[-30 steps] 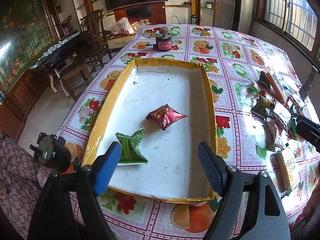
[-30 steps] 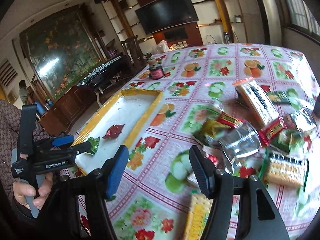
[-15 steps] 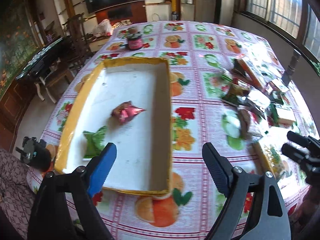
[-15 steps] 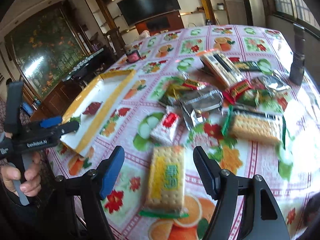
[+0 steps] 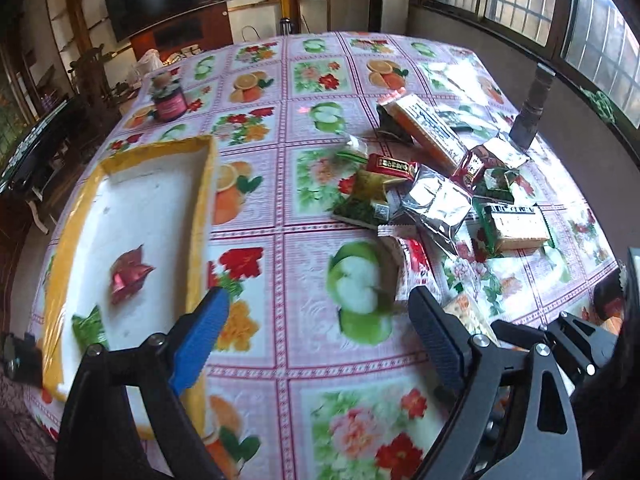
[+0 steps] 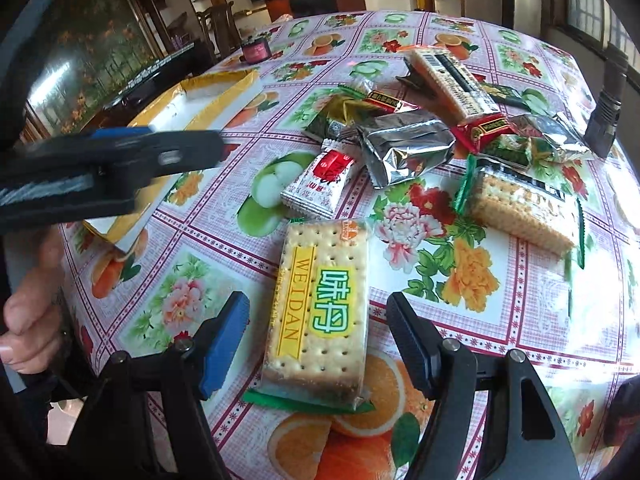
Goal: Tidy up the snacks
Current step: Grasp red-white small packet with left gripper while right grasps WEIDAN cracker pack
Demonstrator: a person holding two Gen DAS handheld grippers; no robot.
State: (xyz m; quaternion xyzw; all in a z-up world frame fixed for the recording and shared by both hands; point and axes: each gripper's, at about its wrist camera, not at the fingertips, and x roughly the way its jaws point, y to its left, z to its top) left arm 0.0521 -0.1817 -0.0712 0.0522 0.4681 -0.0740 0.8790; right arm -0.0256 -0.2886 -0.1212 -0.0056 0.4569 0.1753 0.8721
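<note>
Table (image 5: pixel 312 208): pink-and-white checked cloth, fruit and flower squares. Tray (image 5: pixel 202 216): yellow rim, white floor; inside, red wrapper (image 5: pixel 128 276), green wrapper (image 5: pixel 88 326). Cracker pack (image 6: pixel 320 312): pale biscuit, yellow label, green characters. Silver foil pouch (image 6: pixel 404 144).

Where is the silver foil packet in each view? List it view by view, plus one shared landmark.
Left wrist: silver foil packet right of centre, within the snack pile.
Right wrist: upper centre, beyond the small red-and-white packet.
Shared landmark: the dark pink-labelled jar, far-left on the table.
</note>
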